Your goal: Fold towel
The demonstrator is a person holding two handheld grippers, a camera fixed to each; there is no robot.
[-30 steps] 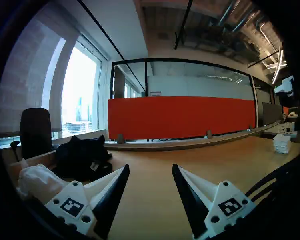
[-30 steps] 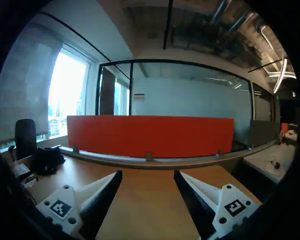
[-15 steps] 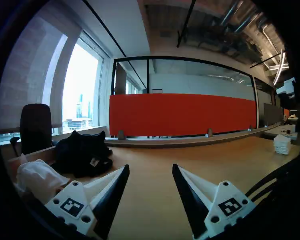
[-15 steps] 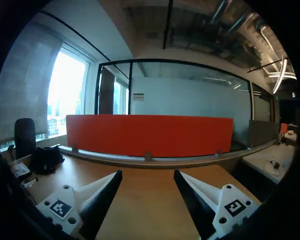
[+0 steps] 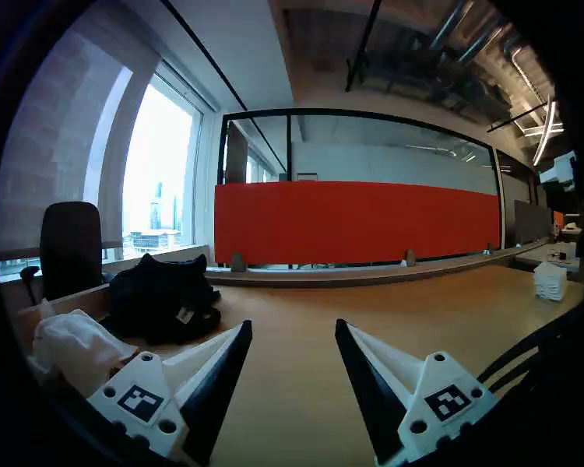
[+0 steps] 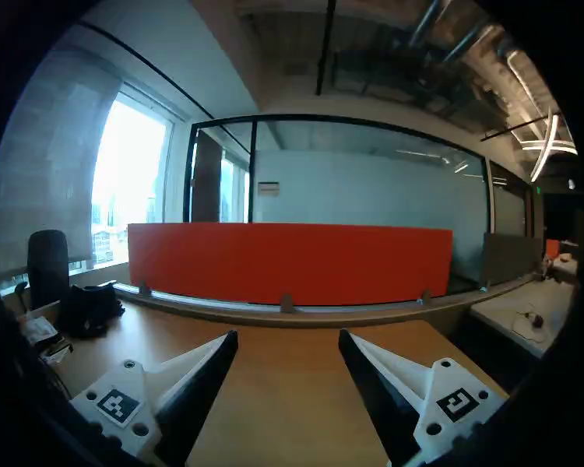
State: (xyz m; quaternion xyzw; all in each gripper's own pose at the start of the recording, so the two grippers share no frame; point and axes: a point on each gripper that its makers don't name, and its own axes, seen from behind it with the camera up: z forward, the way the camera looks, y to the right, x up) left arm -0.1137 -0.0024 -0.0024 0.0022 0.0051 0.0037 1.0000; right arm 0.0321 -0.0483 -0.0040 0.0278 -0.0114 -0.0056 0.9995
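In the left gripper view my left gripper is open above the wooden desk, nothing between its fingers. A crumpled white cloth lies at the desk's left edge, beside the left finger. A small stack of folded white towels sits far off at the right. In the right gripper view my right gripper is open too, held level over bare desk, with nothing in it.
A black bag rests on the desk behind the white cloth, also seen as a black bag at far left. An orange divider panel runs along the desk's far edge. A dark office chair stands at the window.
Both views have tilted very slightly; the scene sits a touch lower and shifted. Neither gripper has changed its opening.
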